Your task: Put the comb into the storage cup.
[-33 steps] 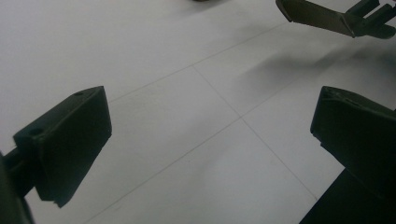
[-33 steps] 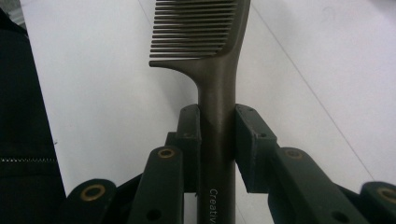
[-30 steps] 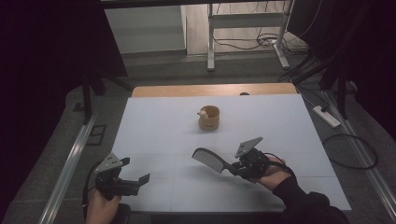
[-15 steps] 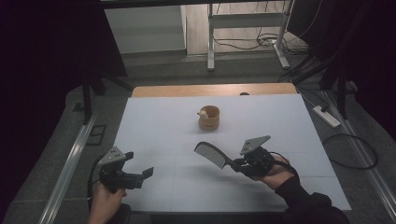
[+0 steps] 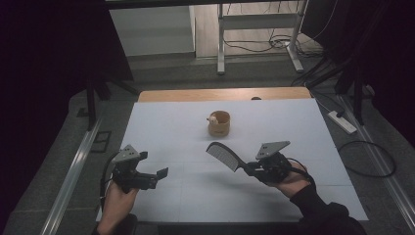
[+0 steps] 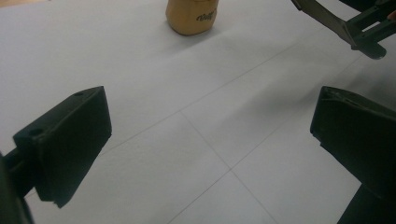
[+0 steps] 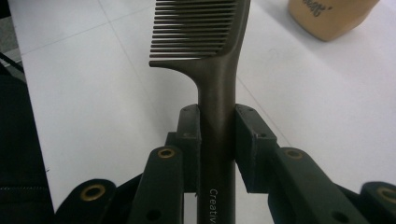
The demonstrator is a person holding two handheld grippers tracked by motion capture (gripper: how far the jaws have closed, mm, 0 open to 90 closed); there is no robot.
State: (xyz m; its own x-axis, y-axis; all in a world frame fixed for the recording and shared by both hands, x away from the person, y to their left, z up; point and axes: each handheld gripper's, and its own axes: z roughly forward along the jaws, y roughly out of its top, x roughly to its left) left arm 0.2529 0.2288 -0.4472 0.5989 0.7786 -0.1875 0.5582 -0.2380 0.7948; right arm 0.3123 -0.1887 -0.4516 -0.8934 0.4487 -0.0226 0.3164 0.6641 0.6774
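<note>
A dark comb hangs over the white table, its toothed head pointing left and away from me. My right gripper is shut on its handle; in the right gripper view the pads clamp the comb from both sides. A tan cup with a small white thing at its rim stands in the middle of the table, beyond the comb. My left gripper is open near the front left edge. Nothing lies between the jaws of my left gripper, and the cup shows far ahead of them.
The table has a white sheet with faint grid lines and a wooden strip along its far edge. A metal rail runs along the floor at left. A power strip and cables lie on the floor at right.
My left gripper has moved forward over the table and risen a little, still open. The right gripper keeps its hold on the comb and has barely shifted.
</note>
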